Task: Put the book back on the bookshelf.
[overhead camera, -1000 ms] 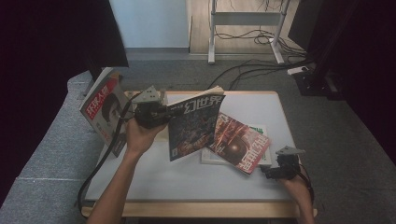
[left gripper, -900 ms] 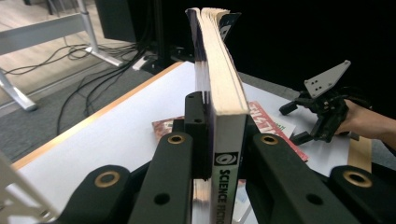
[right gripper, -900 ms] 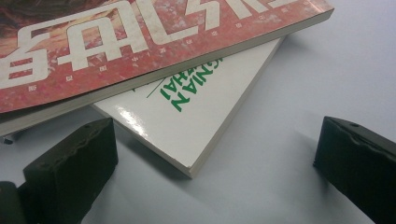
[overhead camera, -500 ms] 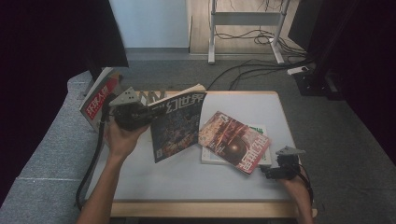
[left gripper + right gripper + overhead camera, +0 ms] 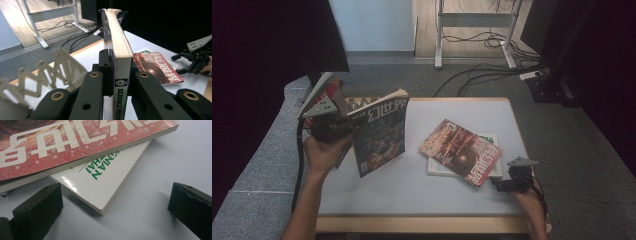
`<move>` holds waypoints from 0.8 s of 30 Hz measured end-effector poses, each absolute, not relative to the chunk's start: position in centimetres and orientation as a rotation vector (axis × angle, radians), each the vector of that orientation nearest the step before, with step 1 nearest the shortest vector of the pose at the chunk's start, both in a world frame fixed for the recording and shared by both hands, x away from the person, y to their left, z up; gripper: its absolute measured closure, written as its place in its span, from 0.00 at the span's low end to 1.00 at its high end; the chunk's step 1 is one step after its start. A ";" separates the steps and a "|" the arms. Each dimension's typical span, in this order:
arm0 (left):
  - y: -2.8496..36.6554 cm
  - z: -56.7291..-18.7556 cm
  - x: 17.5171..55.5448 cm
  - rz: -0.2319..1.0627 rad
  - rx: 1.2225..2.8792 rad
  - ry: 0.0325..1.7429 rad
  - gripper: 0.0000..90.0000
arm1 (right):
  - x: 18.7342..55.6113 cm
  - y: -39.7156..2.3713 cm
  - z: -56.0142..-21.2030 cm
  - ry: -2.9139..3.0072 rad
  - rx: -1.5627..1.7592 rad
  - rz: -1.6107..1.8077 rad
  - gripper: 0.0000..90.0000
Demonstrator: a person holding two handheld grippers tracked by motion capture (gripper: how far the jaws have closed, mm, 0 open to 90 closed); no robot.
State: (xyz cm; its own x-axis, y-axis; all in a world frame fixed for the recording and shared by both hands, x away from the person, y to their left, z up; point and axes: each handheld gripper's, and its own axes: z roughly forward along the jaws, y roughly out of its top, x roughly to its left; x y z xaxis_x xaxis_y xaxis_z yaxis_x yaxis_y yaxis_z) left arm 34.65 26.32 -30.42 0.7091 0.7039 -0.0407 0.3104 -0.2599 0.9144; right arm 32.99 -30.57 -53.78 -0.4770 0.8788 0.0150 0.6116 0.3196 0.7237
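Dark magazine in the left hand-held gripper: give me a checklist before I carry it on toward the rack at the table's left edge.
1. Grip: left hand-held gripper shut on dark magazine by the spine: ok.
2. Magazine clear of table: ok.
3. Pages closed: ok.
4. Free slot in rack: cannot tell.
5. Right hand-held gripper open, off the path: ok.
6. Red magazine resting on white book: ok.

Two stacked books just ahead of the right gripper's spread jaws

The red magazine [image 5: 75, 145] with large pale lettering lies on top of a white book [image 5: 105, 182] printed with green letters, whose glossy corner juts out from under it toward the camera. Both rest on the pale table [image 5: 170, 155]. The right gripper [image 5: 112, 207] has its two black jaws wide apart, one on either side of that corner, touching neither book.
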 end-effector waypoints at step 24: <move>32.5 -30.2 32.5 0.557 1.798 0.932 0.92 | 33.0 -30.6 -53.8 2.211 1.324 0.957 0.00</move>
